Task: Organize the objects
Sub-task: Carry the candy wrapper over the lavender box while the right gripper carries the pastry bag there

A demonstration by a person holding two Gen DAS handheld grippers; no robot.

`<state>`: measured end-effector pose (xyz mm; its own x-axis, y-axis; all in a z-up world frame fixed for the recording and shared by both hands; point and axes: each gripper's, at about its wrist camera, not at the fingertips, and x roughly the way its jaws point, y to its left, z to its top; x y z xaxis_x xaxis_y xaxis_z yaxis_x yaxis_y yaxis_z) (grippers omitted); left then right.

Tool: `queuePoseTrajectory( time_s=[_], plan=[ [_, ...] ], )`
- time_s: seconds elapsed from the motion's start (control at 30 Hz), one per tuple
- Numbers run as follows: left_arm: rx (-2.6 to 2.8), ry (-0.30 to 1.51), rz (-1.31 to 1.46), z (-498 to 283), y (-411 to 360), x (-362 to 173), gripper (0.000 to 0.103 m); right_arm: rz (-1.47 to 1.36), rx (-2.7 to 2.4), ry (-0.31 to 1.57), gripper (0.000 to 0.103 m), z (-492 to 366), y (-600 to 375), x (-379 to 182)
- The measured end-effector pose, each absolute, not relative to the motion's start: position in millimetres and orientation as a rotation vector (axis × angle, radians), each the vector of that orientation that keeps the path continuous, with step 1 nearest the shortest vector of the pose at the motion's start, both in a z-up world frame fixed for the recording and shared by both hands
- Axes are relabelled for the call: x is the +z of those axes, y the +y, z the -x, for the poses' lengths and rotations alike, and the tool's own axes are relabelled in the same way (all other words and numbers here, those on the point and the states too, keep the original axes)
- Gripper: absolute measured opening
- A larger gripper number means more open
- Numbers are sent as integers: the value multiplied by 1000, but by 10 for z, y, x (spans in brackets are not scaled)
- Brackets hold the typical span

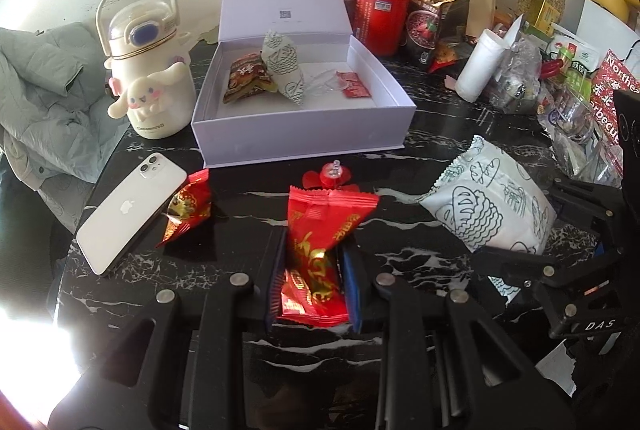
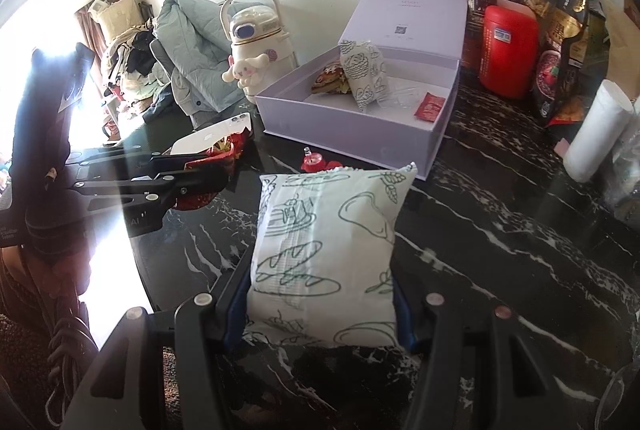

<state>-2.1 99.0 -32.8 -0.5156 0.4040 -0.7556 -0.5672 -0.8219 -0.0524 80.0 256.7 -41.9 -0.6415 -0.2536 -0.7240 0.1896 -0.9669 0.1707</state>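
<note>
Left wrist view showed the left gripper (image 1: 313, 282) clamped on a crinkly red foil snack packet (image 1: 320, 250), its long axis running away toward the open lavender cardboard box (image 1: 296, 134). Right gripper (image 2: 320, 310) pinched a puffy white pillow pack (image 2: 326, 254) printed with bread drawings, pointing the same way, above the glossy black white-veined marble tabletop (image 2: 500, 230).

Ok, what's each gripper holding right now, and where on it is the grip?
The left gripper pinches the red snack packet across its near end. The right gripper clamps the white bread-print packet by its two side edges, low down.
</note>
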Motion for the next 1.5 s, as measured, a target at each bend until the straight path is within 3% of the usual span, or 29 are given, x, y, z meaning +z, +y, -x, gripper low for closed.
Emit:
queuePoseTrajectory(
  time_s=[0.47,1.5],
  plan=[
    [2300,297,1025,-104,1133,-205,24,-1149,-2672,-97,59,-917,2616,-299],
    [2321,359,937,669,1407,296,24,-1025,-2617,-29,59,12,2737,225]
  ],
)
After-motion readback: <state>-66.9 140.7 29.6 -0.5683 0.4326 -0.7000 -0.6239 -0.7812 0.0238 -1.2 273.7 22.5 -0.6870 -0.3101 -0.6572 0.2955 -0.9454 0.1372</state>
